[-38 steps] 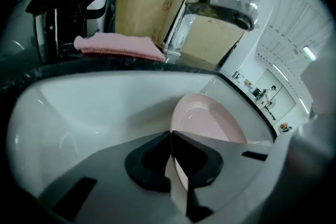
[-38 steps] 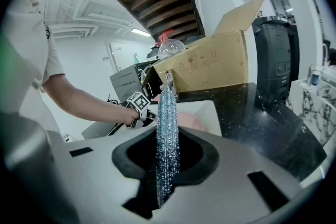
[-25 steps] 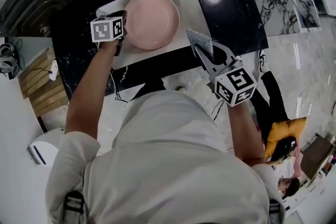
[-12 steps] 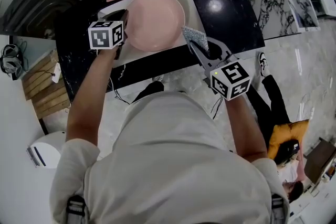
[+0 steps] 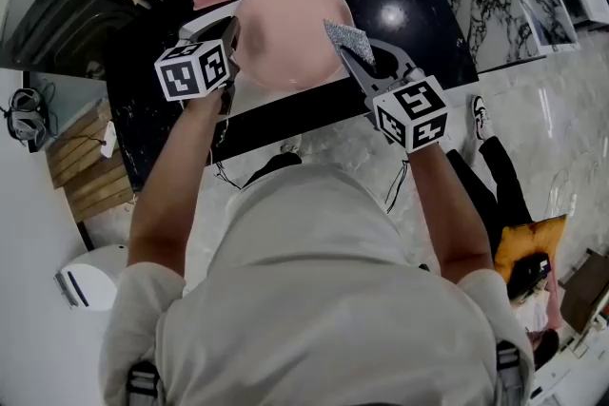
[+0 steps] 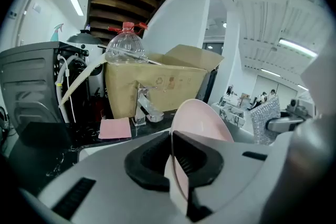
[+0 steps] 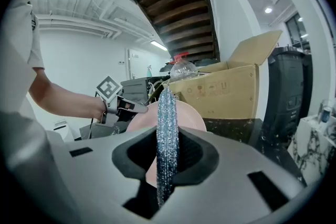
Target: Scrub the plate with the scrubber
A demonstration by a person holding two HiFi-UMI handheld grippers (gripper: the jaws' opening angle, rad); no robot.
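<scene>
The pink plate [image 5: 285, 26] is lifted above the white sink [image 5: 202, 18] and tilted on edge. My left gripper [image 5: 231, 41] is shut on its left rim; in the left gripper view the thin rim [image 6: 176, 176] is pinched between the black pads. My right gripper [image 5: 344, 52] is shut on the silver scrubber [image 5: 348, 40], which stands at the plate's right edge; whether they touch I cannot tell. The right gripper view has the scrubber [image 7: 167, 134] upright between the jaws, with the plate [image 7: 193, 115] right behind it.
A faucet [image 6: 145, 107] and a pink cloth [image 6: 114, 127] sit behind the sink on the black counter [image 5: 419, 14]. A cardboard box [image 6: 157, 84] with a plastic bottle [image 6: 125, 45] stands further back. A dark machine [image 6: 31, 86] is to the left.
The left gripper has raised the plate out of the sink and tipped it up. The right gripper has carried the scrubber up and left, to the plate's right edge.
</scene>
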